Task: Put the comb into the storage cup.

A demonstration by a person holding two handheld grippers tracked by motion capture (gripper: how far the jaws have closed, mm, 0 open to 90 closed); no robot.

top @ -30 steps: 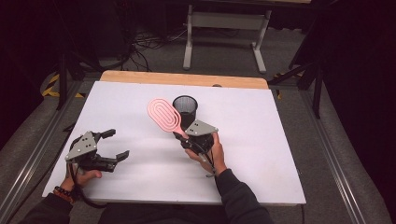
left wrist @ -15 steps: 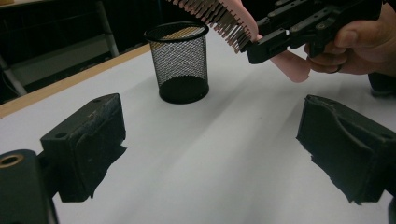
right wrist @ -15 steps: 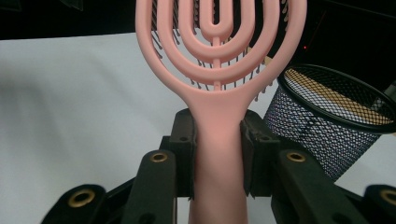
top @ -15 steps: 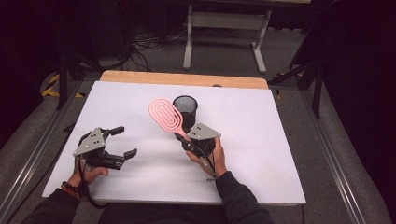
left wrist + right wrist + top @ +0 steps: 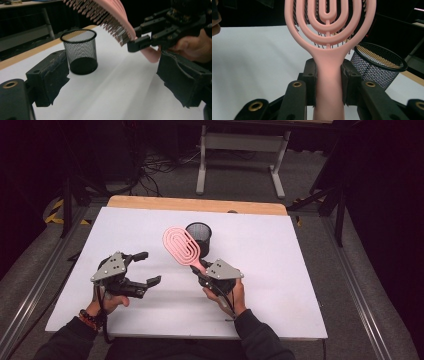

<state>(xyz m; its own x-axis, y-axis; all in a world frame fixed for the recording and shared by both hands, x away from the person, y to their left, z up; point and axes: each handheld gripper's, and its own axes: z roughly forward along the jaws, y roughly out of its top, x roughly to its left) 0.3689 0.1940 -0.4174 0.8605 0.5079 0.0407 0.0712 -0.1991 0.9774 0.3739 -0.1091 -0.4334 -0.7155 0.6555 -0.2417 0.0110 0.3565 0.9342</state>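
My right tongs are clenched on the handle of the pink brush, both pads pressing its sides in the right gripper view. The brush is off the table, its oval head tilted up and away from me toward the mesh cup, which stands upright just beyond it; from above the head overlaps the cup's left edge. In the left gripper view the bristles face down and toward my left side, above and beside the cup.

My left tongs are released, with nothing between them; their jaws have just been closing a little but stand wide apart. They point across the table toward the brush handle, near it and not touching. In that view the right tongs sit just ahead, between my own two pads.
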